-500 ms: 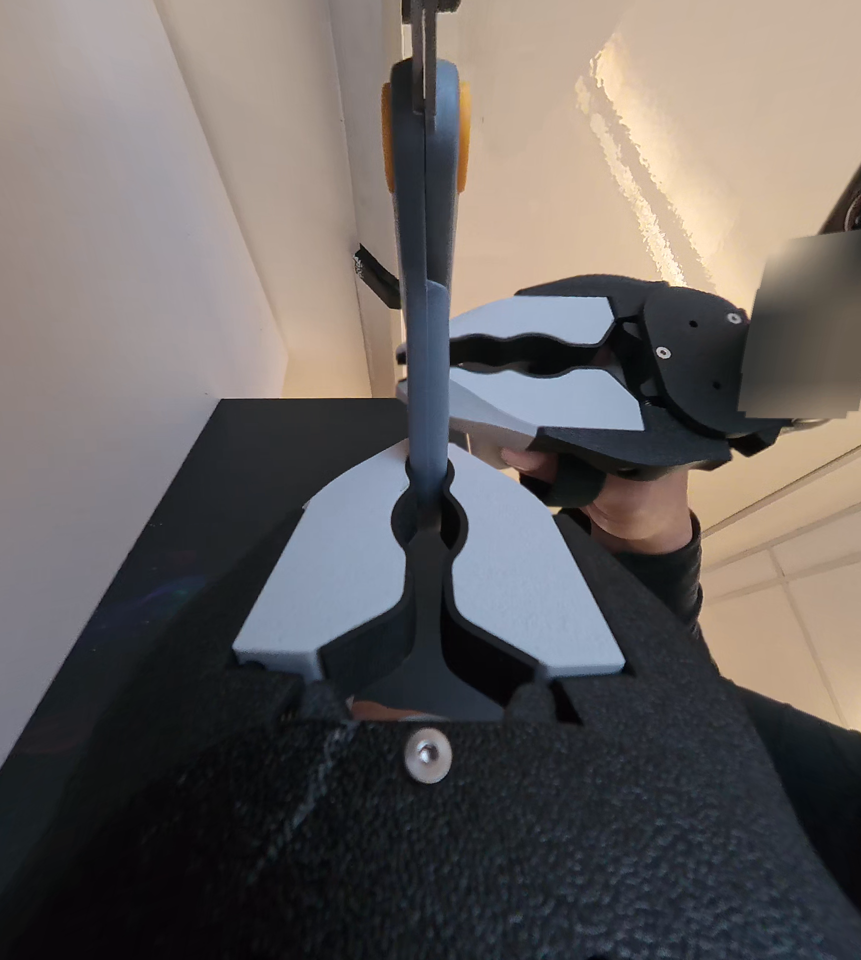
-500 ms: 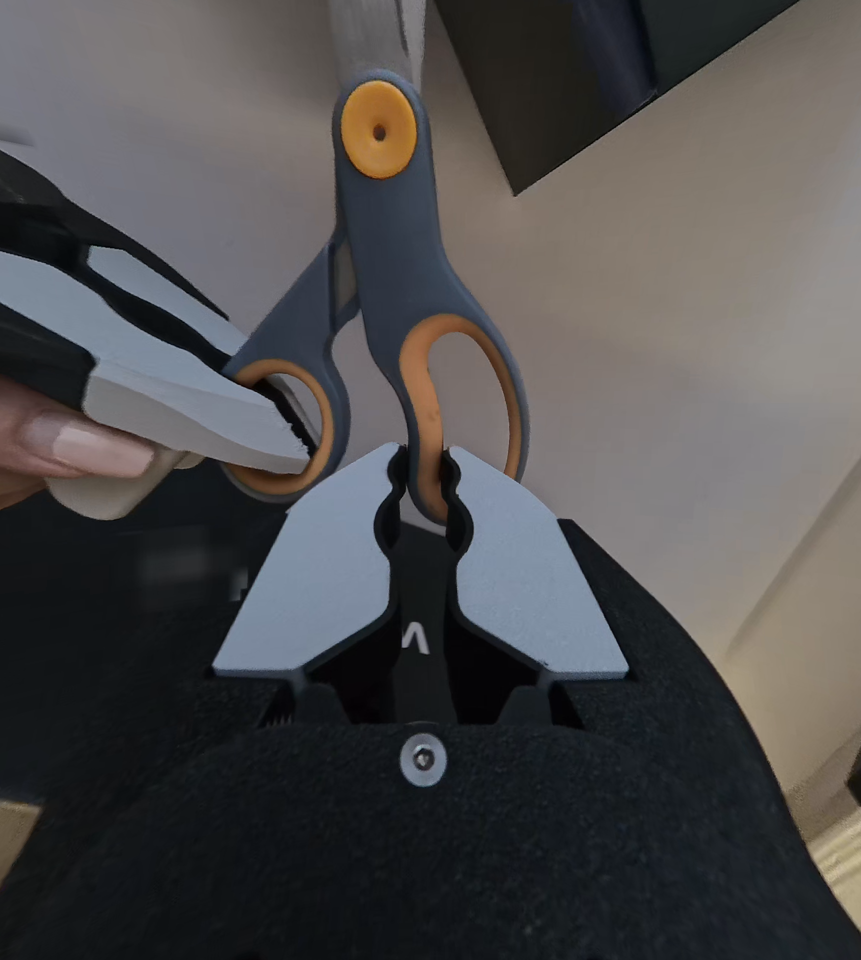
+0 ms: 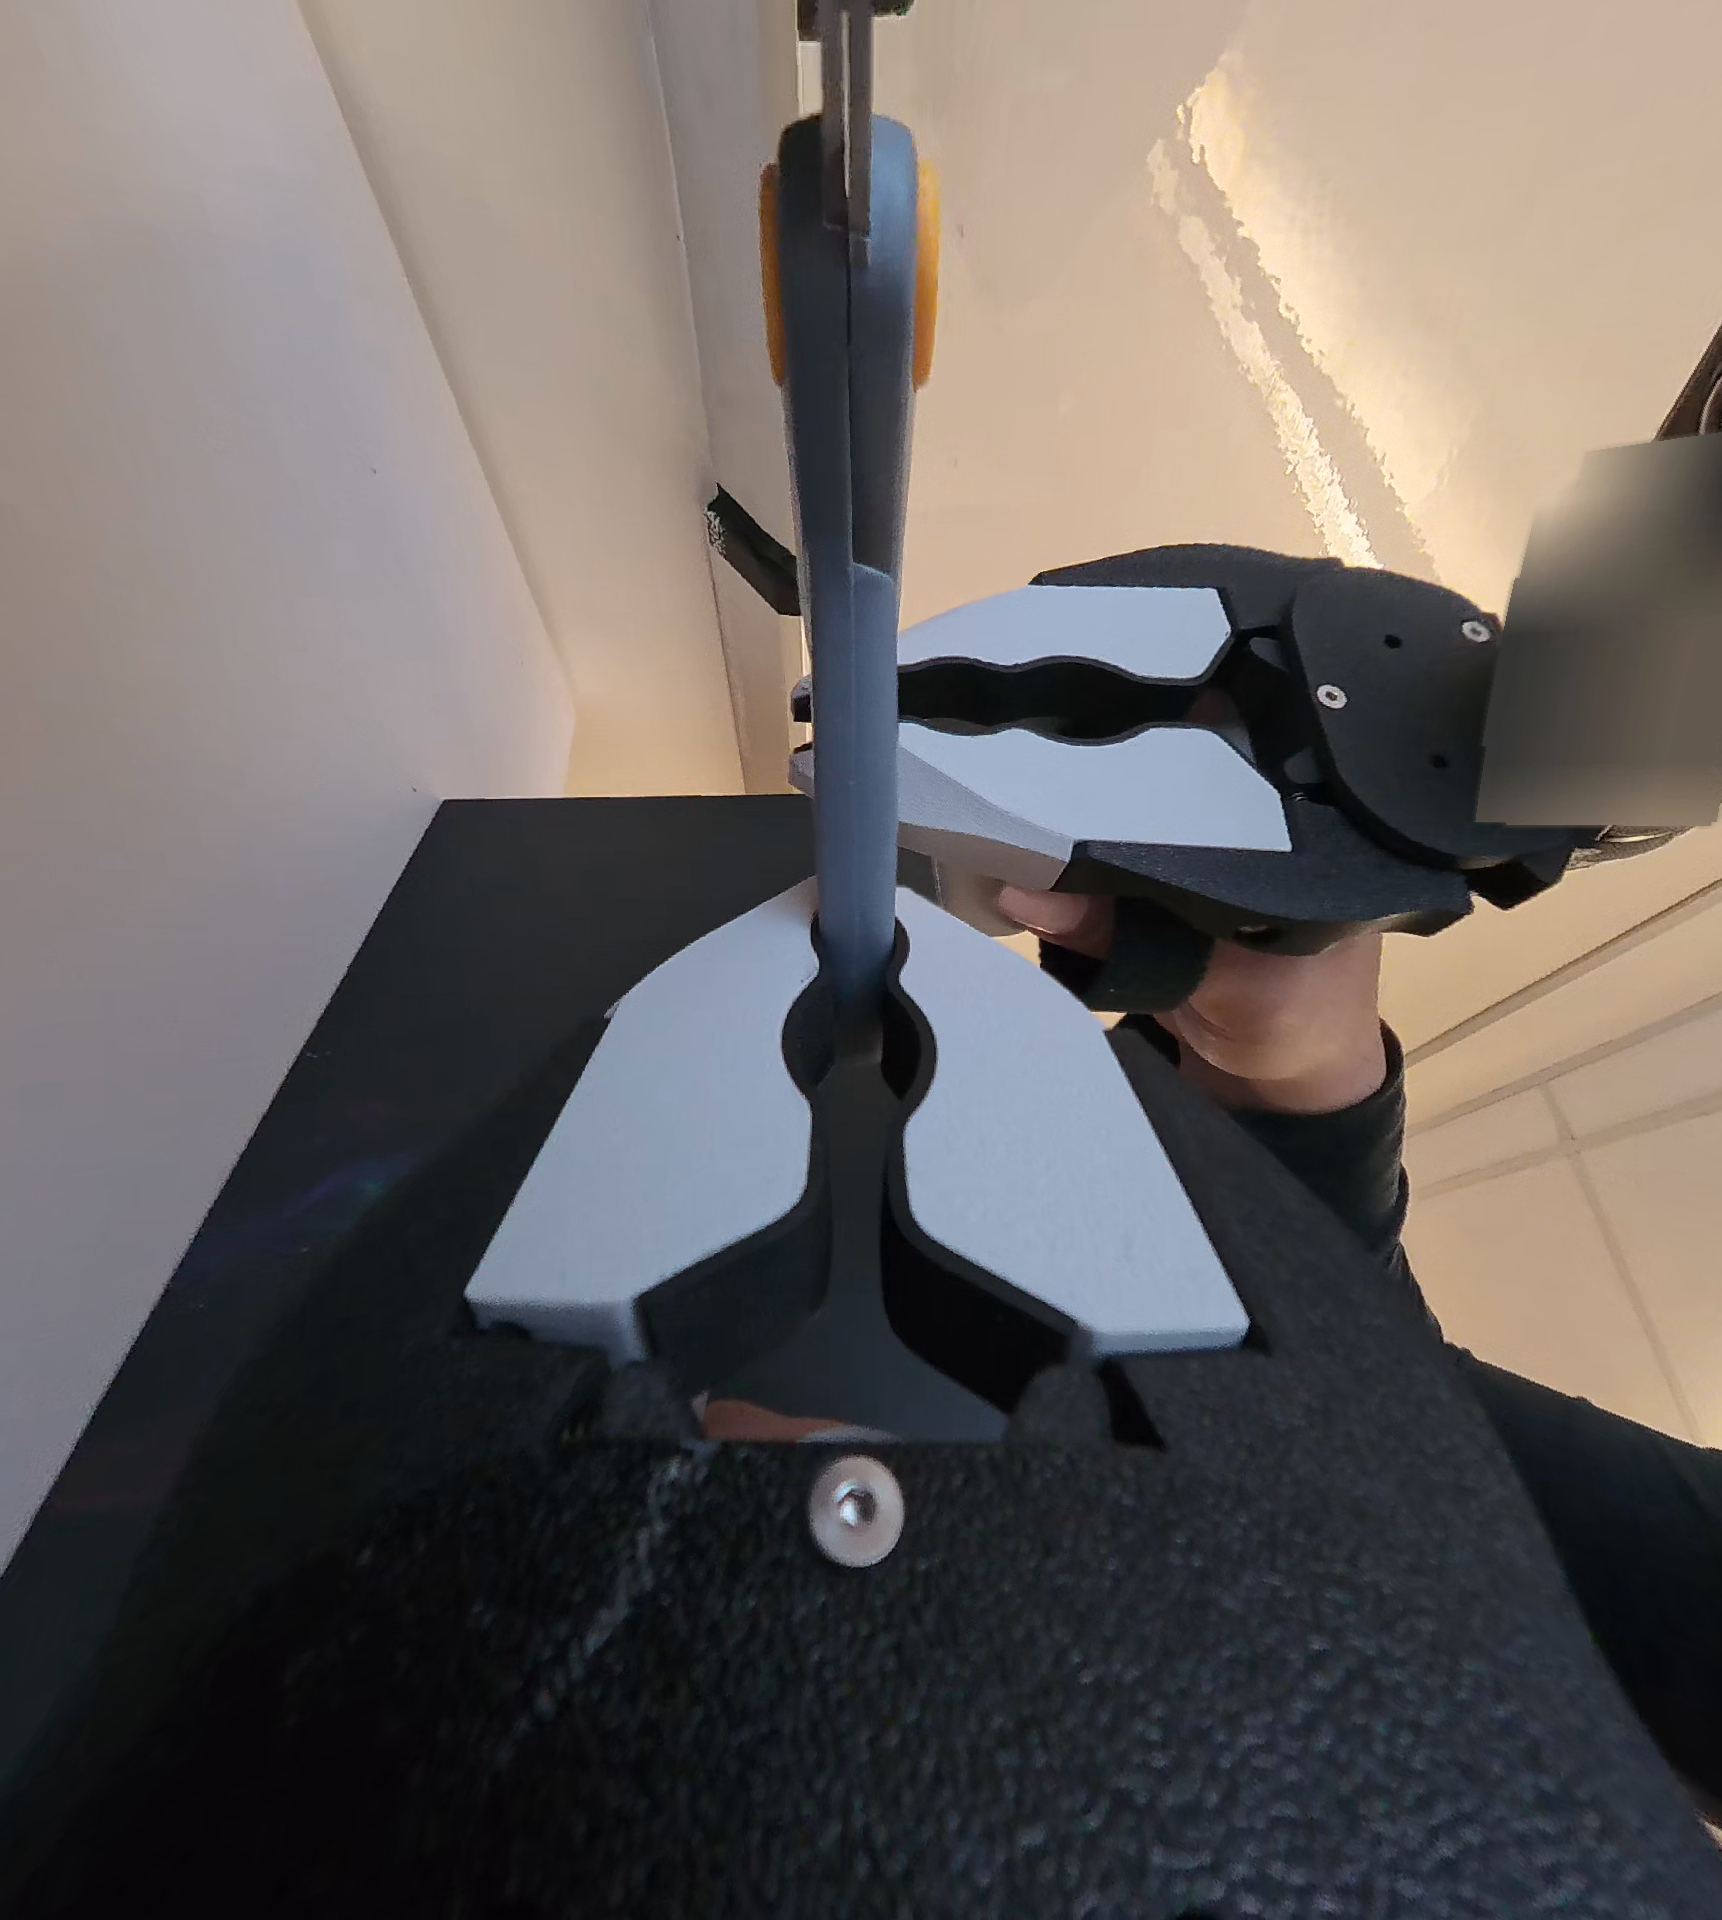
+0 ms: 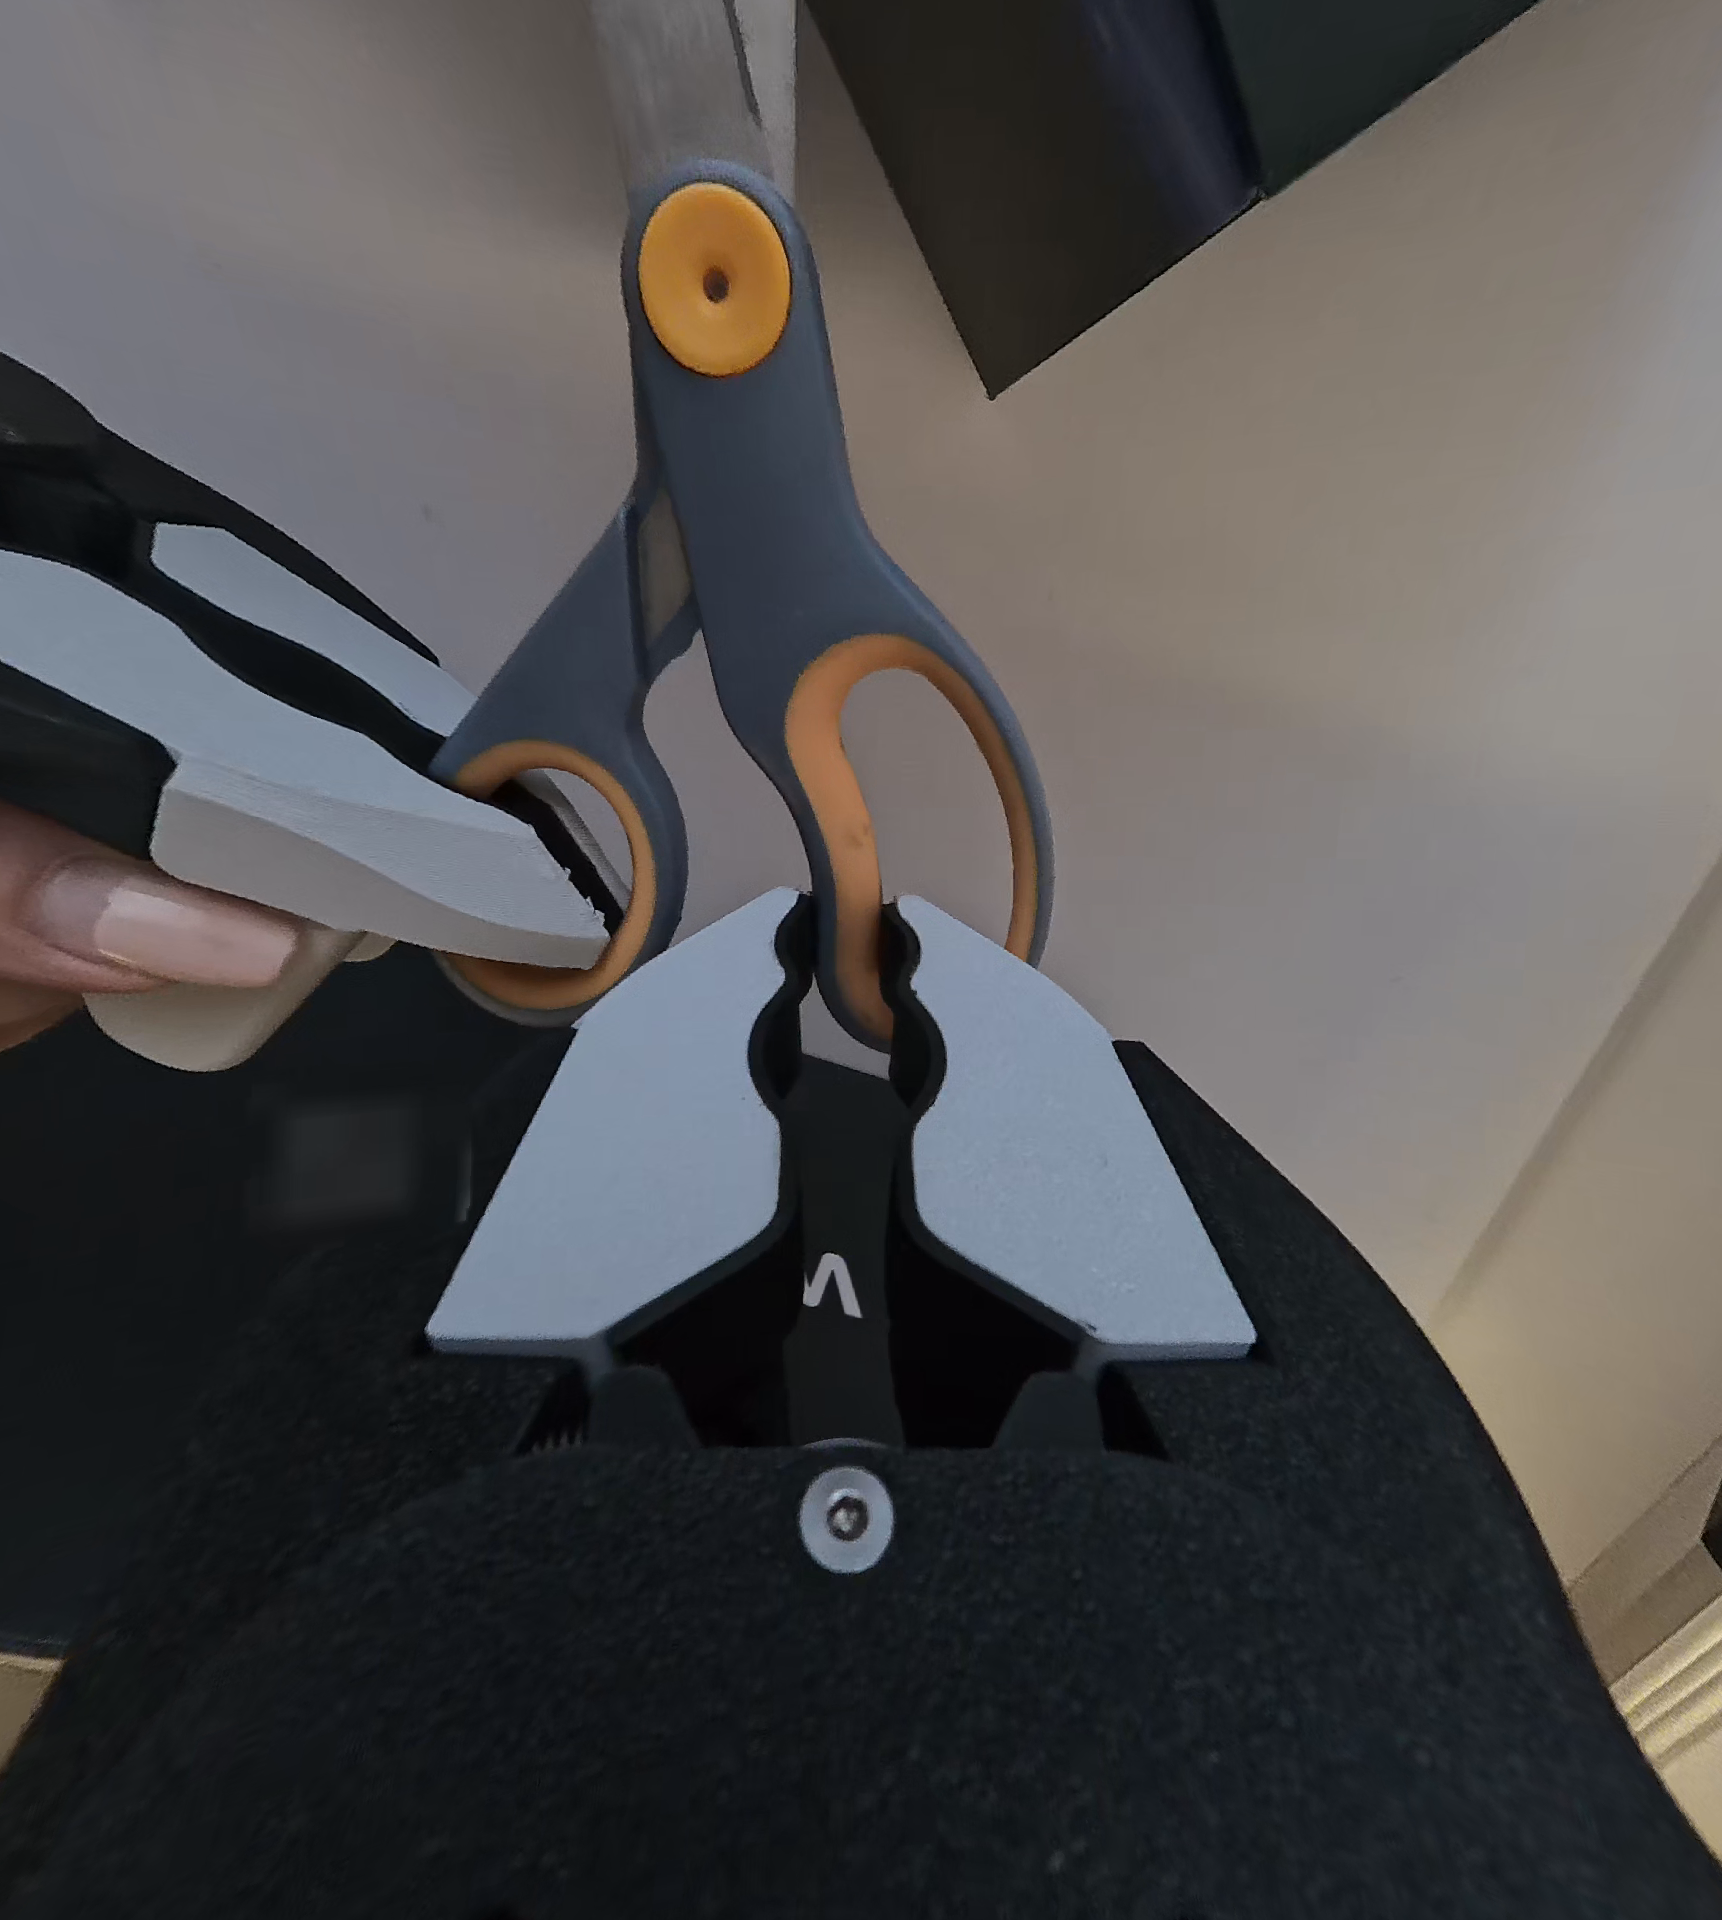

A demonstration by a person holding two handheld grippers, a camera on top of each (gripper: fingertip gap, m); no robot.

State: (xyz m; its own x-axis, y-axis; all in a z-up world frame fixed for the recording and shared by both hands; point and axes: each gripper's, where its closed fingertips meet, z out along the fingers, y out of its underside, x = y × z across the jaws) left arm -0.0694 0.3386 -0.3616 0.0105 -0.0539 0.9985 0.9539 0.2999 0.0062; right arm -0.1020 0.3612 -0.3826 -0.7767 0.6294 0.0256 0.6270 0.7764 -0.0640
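Note:
A pair of scissors (image 4: 732,520) with grey handles, orange lining and an orange pivot is held upright, its blades running out of the top of the frame. My right gripper (image 4: 852,914) is shut on the rim of the larger handle loop. My left gripper (image 4: 587,894) comes in from the left and is shut on the rim of the smaller loop. In the left wrist view the scissors (image 3: 852,623) show edge-on. There my left gripper (image 3: 857,935) clamps the handle from below and the right gripper (image 3: 805,732) reaches in from the right.
A black shelf top (image 3: 545,935) runs along a white wall at the left. A person's hand (image 3: 1252,1018) in a dark sleeve holds the right gripper. A hand (image 4: 57,914) holds the left one. A black box-like shape (image 4: 1148,156) sits top right.

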